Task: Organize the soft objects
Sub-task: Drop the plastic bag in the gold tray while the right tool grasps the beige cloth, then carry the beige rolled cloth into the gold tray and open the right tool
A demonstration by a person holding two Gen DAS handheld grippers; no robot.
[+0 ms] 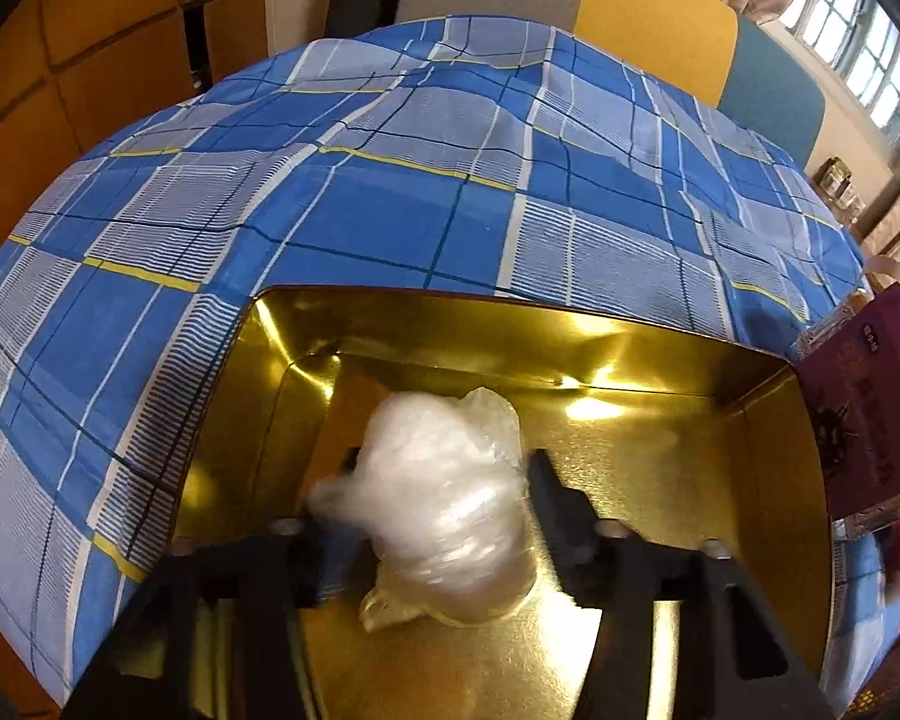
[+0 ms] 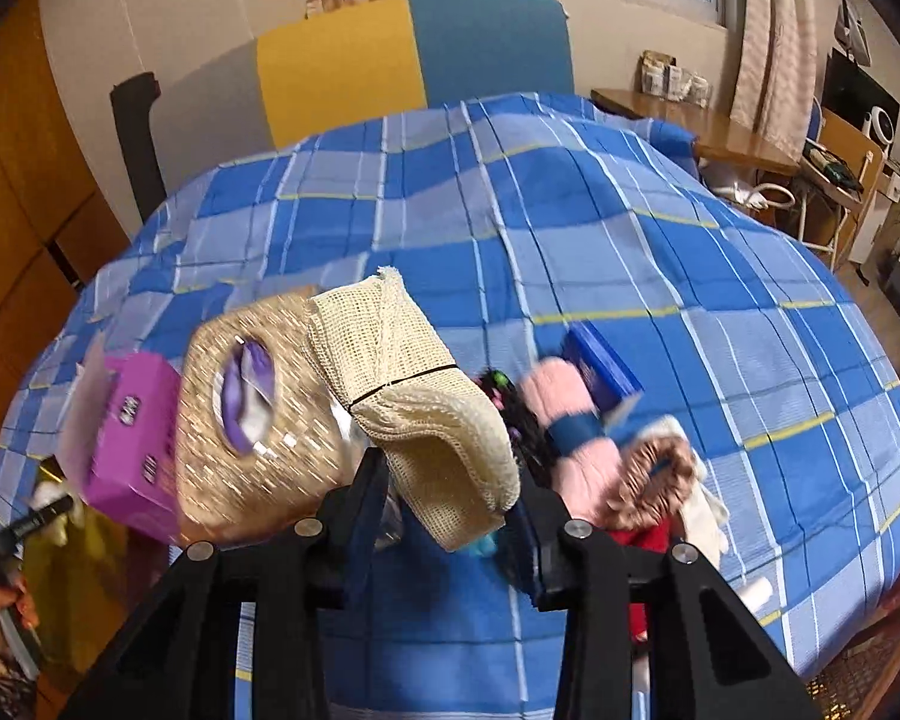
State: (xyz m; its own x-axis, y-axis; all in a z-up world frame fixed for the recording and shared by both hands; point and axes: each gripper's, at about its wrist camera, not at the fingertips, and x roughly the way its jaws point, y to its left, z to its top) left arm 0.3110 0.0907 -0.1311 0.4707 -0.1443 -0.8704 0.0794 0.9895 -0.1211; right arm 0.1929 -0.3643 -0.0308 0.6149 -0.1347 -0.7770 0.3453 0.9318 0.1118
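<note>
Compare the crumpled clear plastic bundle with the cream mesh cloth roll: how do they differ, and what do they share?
The crumpled clear plastic bundle is glossy and see-through; the cream mesh cloth roll is matte, opaque and woven. The bundle is over the gold metal tin; the roll is over the blue checked cloth. A thin black band ties the roll; no tie shows on the bundle. Both are soft and sit between tongs.

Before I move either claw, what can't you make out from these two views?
- Left wrist view: the left claw holds a crumpled plastic bag over the gold tin; the bag is blurred and hides the tin floor behind it.
- Right wrist view: the right claw grips a cream mesh cloth, hiding the items behind.
- The purple box label is blurred.
</note>
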